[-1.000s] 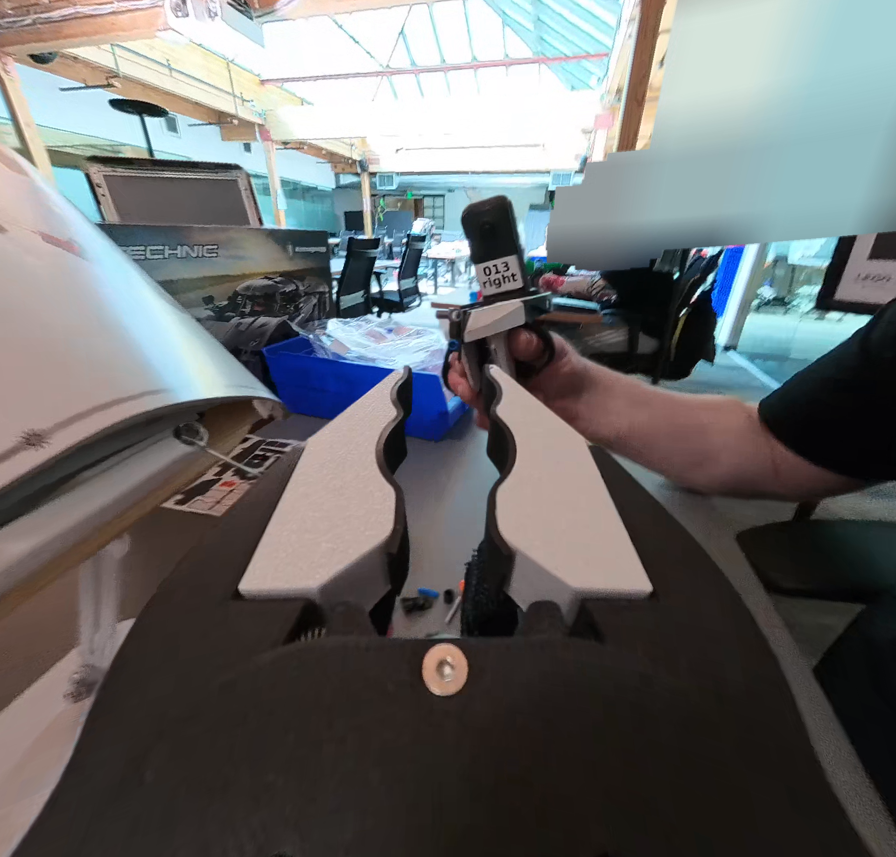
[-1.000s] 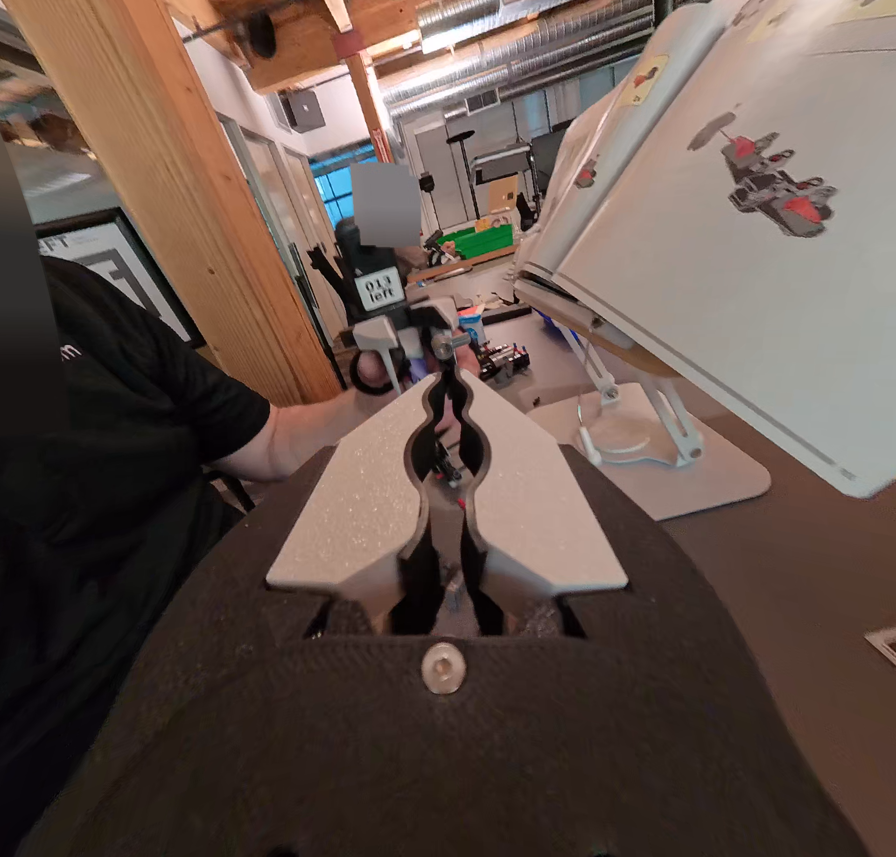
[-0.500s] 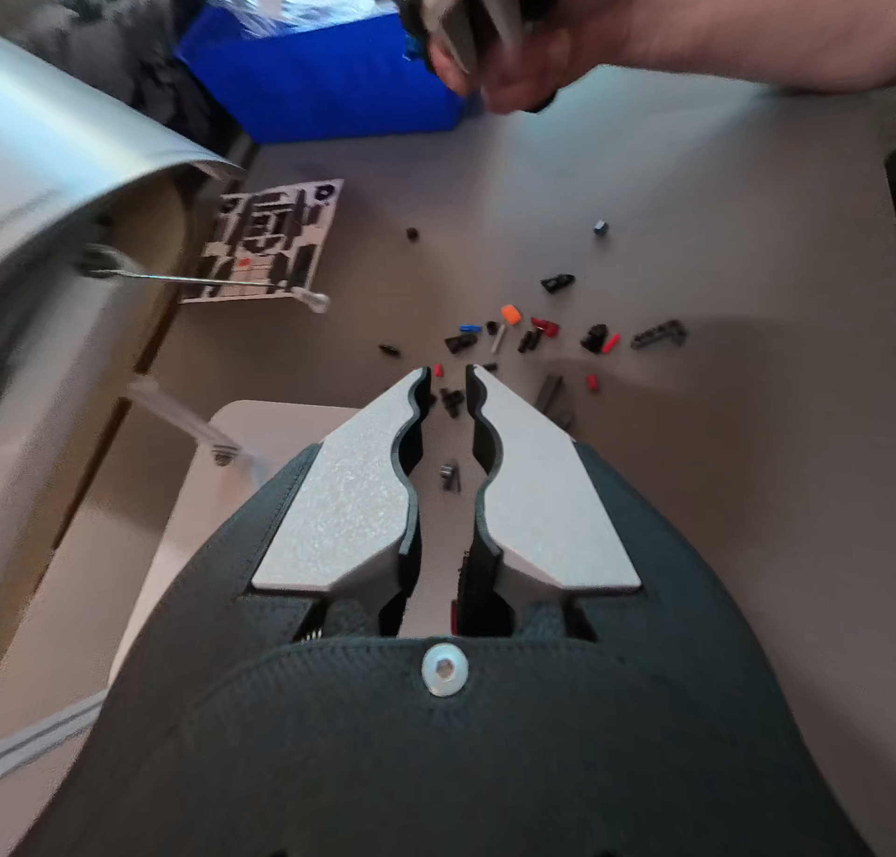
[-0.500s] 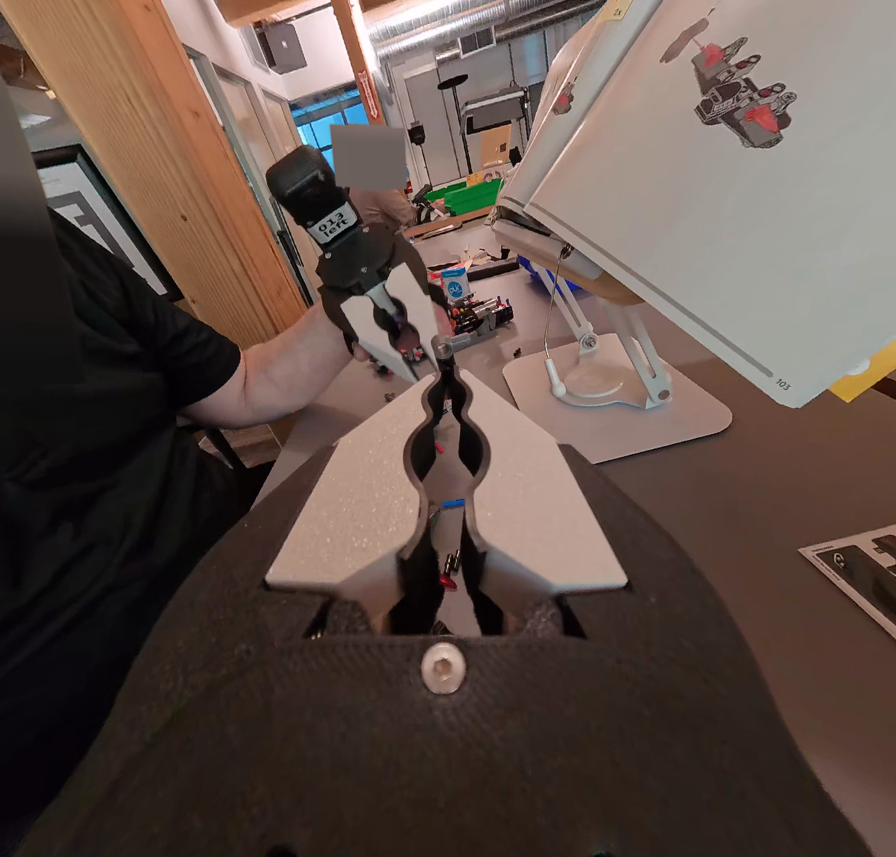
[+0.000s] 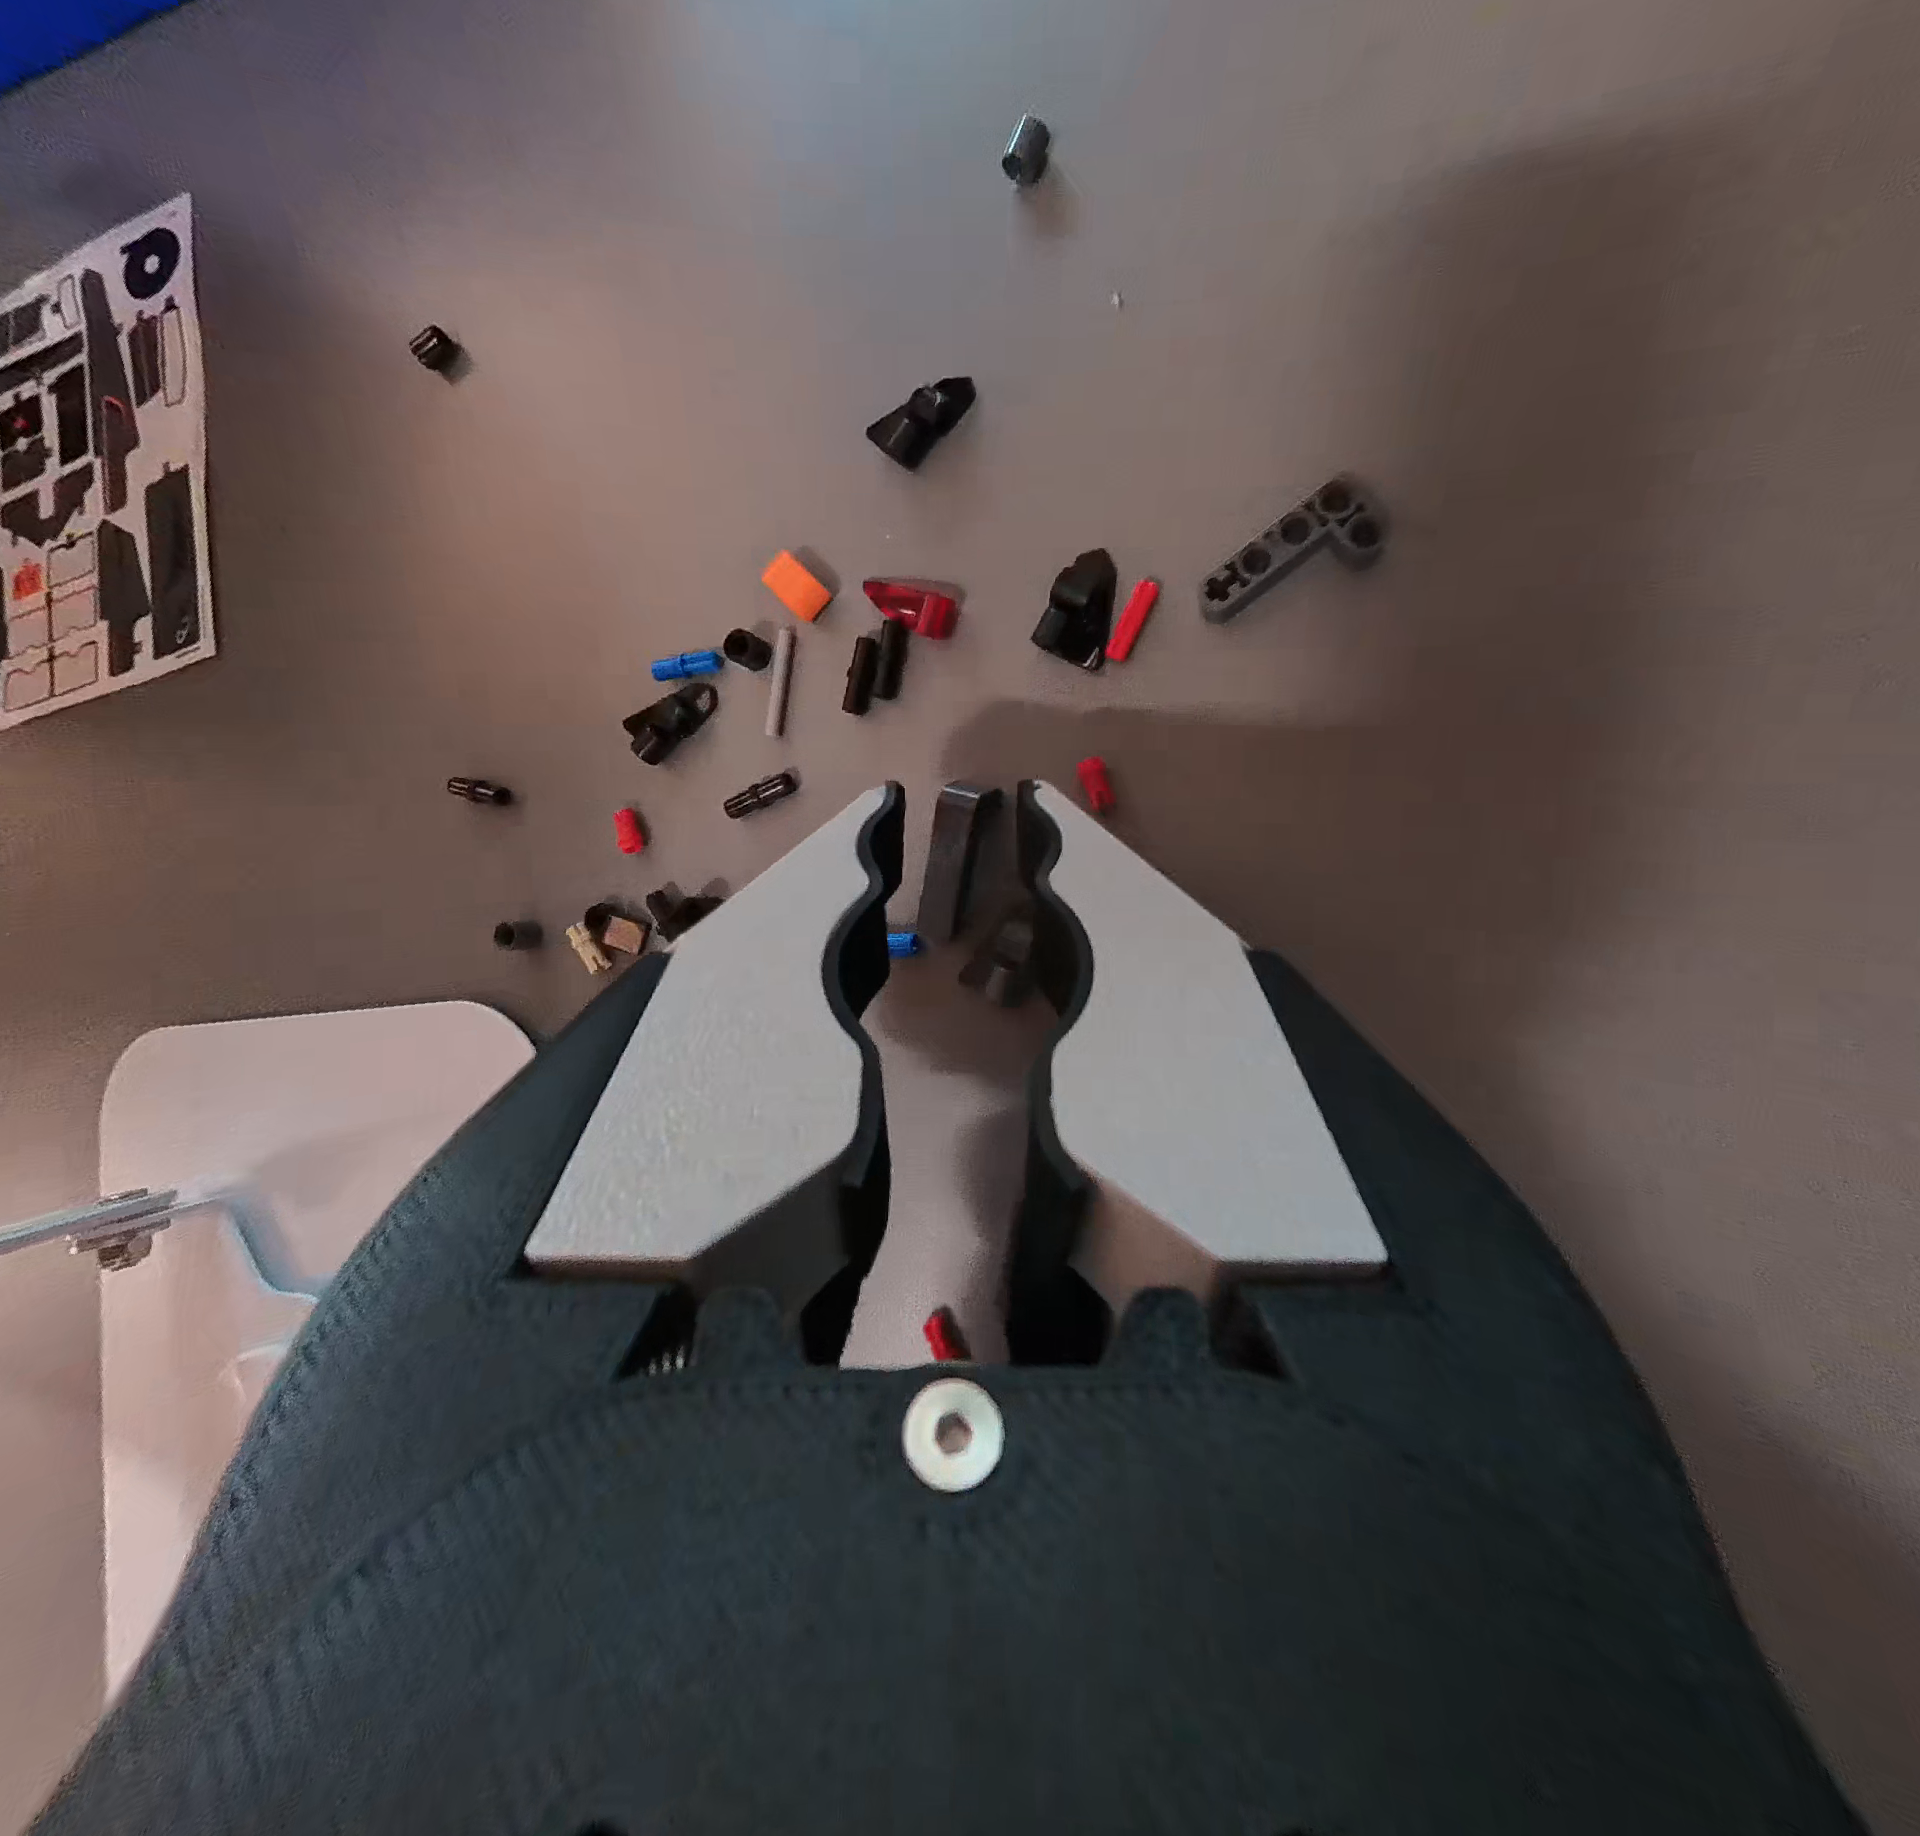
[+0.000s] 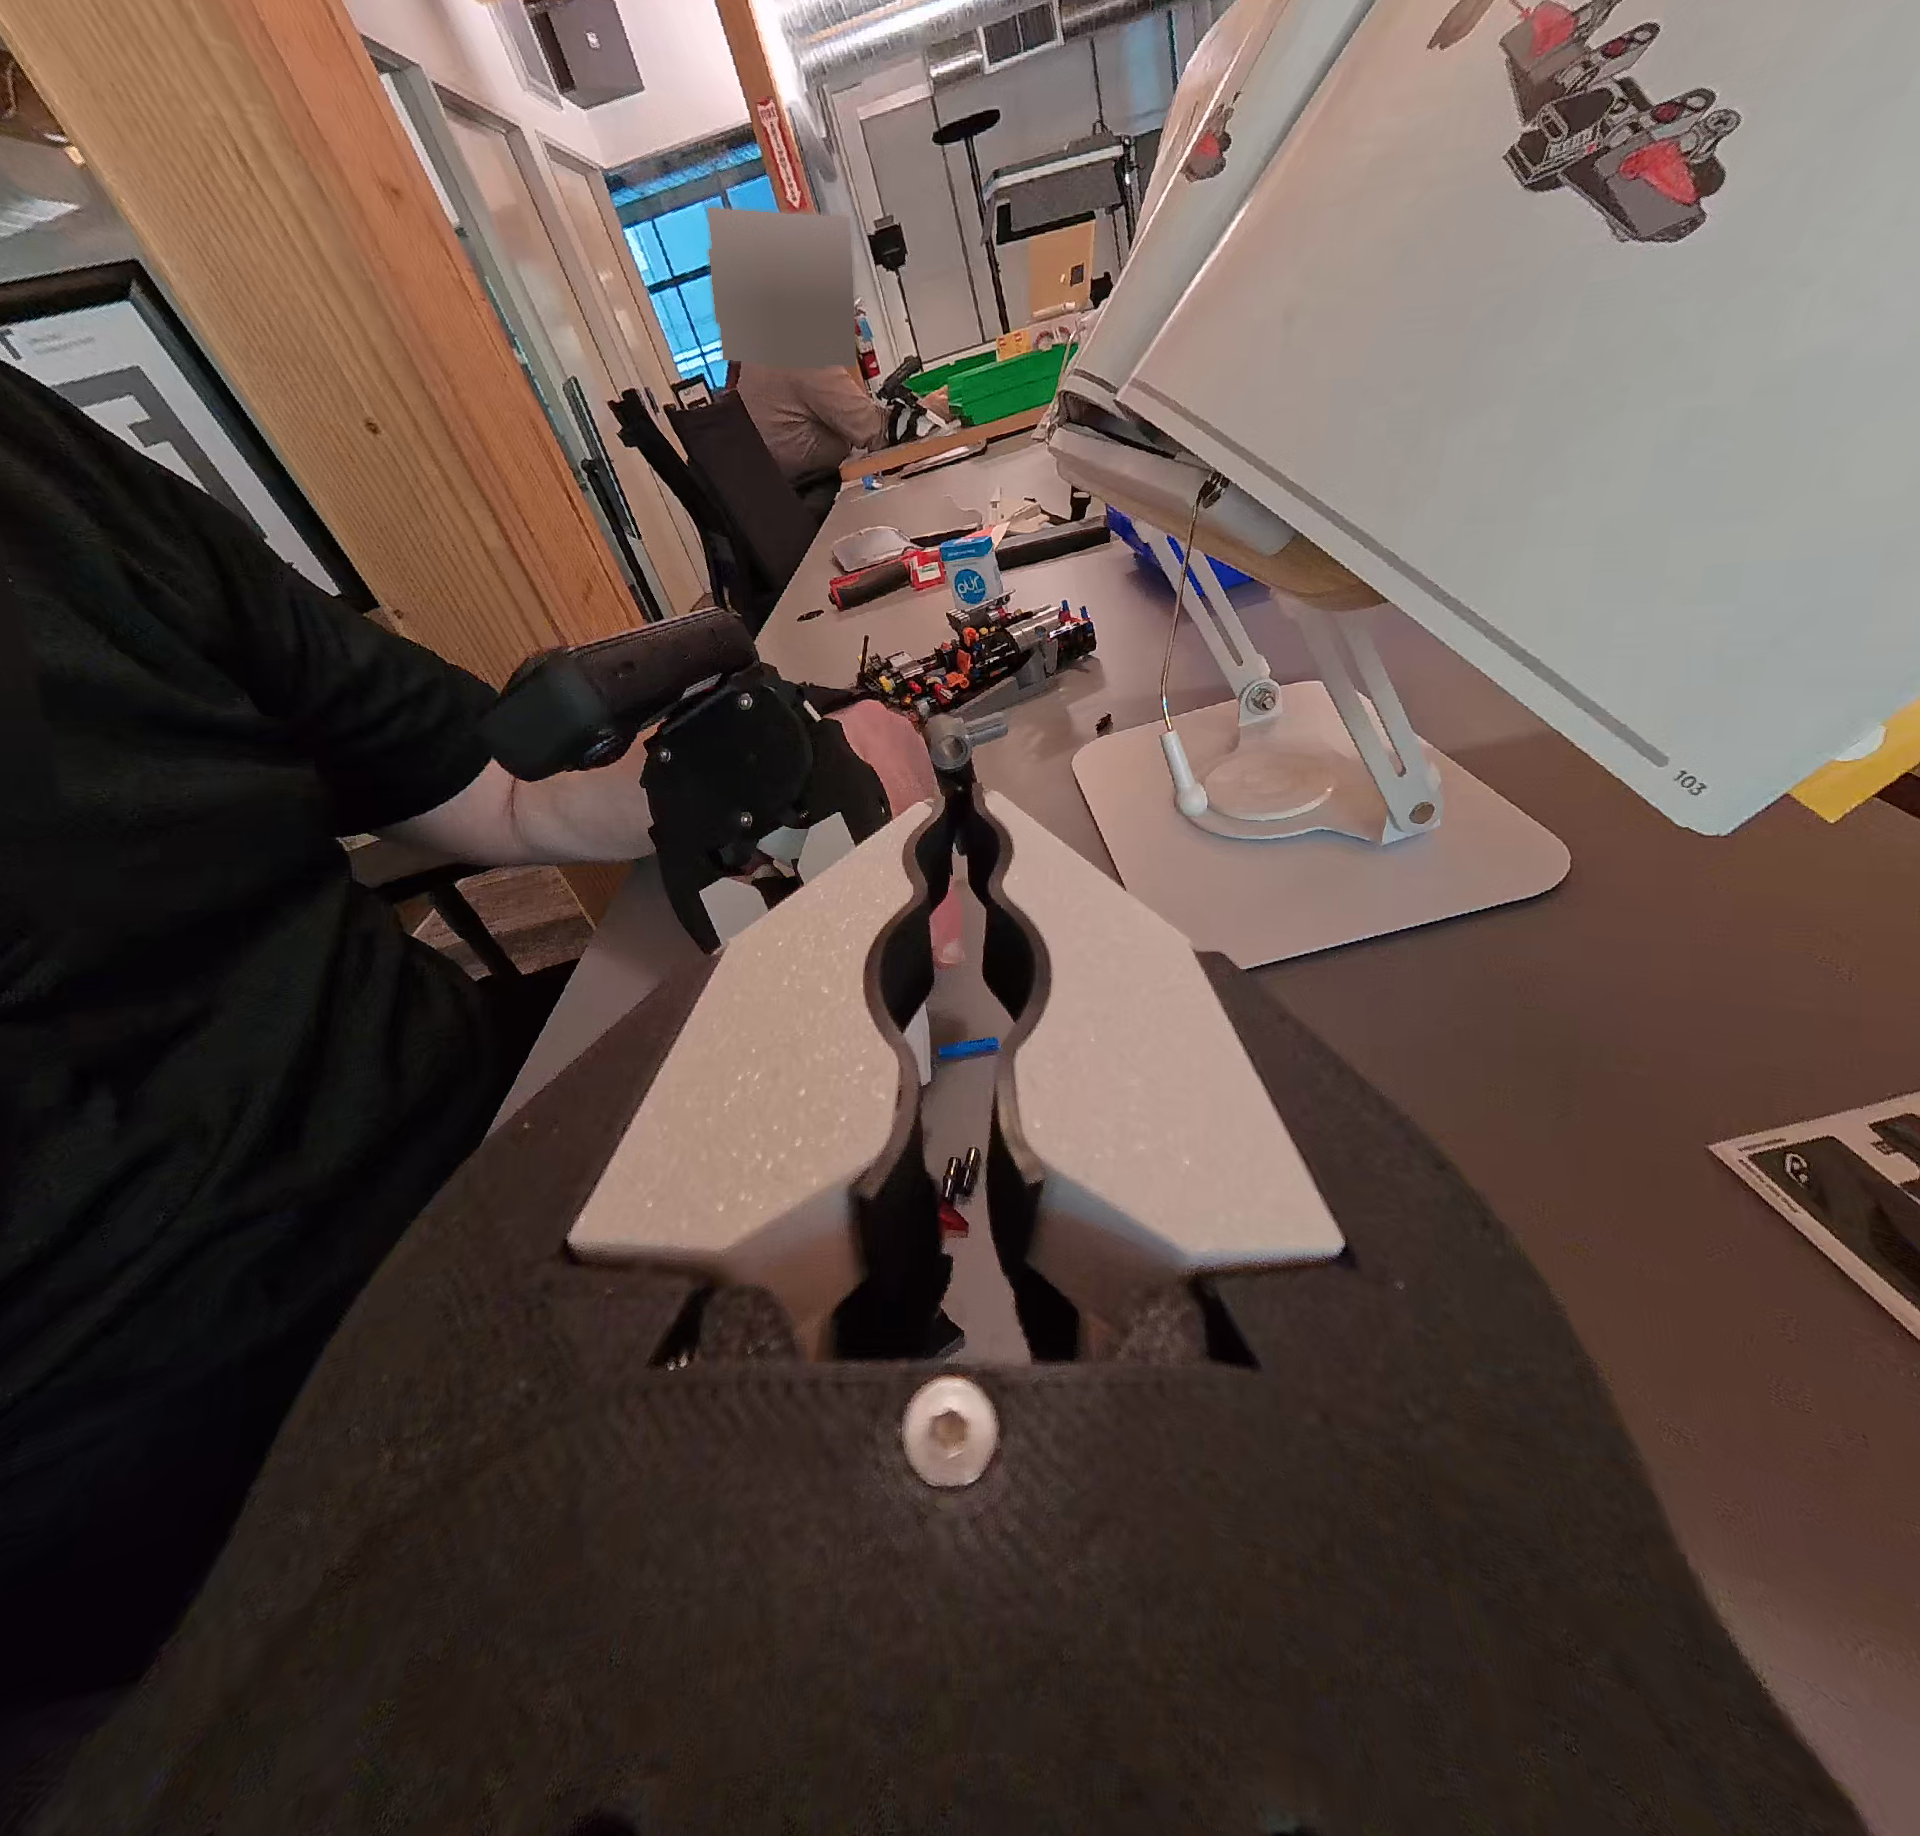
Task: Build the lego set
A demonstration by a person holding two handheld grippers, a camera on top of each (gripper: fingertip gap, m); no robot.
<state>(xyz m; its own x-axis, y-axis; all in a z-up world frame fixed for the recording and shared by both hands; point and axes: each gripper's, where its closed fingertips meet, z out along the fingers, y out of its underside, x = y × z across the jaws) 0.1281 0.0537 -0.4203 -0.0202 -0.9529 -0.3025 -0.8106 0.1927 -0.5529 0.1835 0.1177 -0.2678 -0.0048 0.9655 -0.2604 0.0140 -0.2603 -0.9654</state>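
Your left gripper (image 5: 956,799) hangs narrowly parted over the dark beam (image 5: 958,856) on the table (image 5: 1558,851); centre before pinching. Right gripper (image 6: 961,799) is clamped on a small grey-topped assembly (image 6: 961,747); keep it level.

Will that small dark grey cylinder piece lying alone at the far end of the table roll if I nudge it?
Probably: the small dark grey cylinder piece lies on its side on smooth grey table. Likely light and rigid; its round wall may slip from the fingers.

Black-shelled claw (image 5: 958,799), grey wavy fingers (image 5: 727,1048), silver screw.
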